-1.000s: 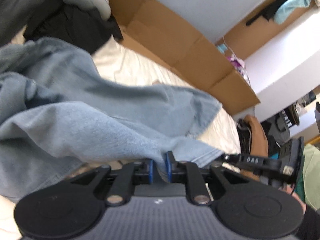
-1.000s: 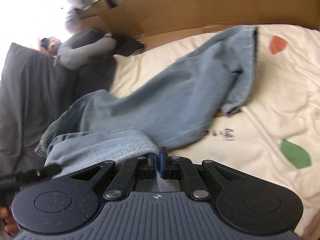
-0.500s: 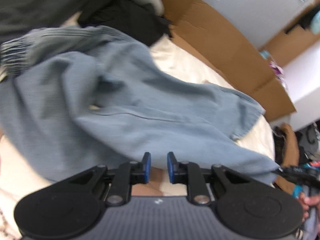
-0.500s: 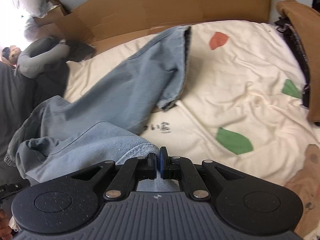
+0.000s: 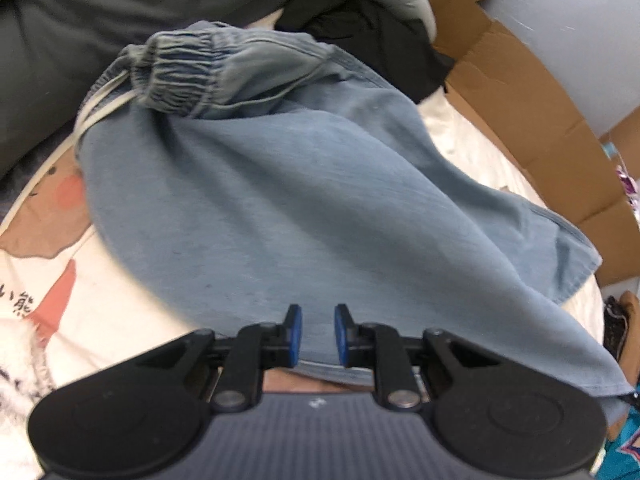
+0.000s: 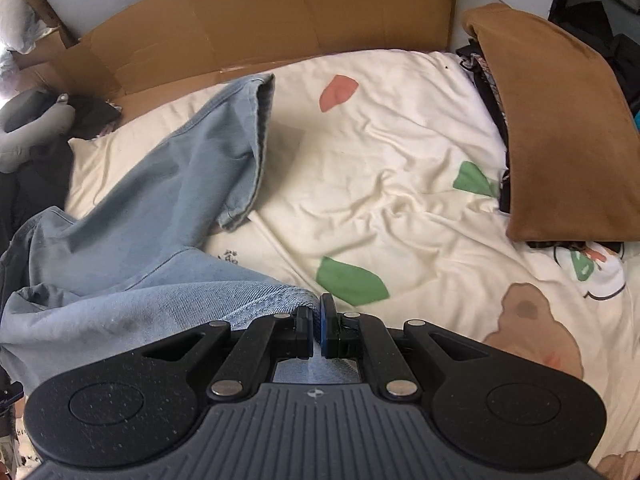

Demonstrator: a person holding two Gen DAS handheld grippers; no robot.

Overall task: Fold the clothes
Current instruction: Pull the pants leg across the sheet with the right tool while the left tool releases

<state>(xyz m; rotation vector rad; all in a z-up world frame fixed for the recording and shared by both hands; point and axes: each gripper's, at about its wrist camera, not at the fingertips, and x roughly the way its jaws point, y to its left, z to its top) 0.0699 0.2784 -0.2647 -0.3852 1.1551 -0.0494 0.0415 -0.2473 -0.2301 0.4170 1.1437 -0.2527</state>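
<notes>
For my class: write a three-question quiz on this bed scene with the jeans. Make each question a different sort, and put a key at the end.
1. True or false: the right tongs are shut on the jeans.
2. What stands along the far edge of the bed sheet? A: cardboard. B: a mirror. C: a ladder.
3. Fill in: the drawstring at the jeans' elastic waistband is ___.
Key: 1 true; 2 A; 3 white.

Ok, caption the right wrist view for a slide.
Right gripper shut on the hem of light-blue jeans spread across a cream patterned bedsheet.
</notes>
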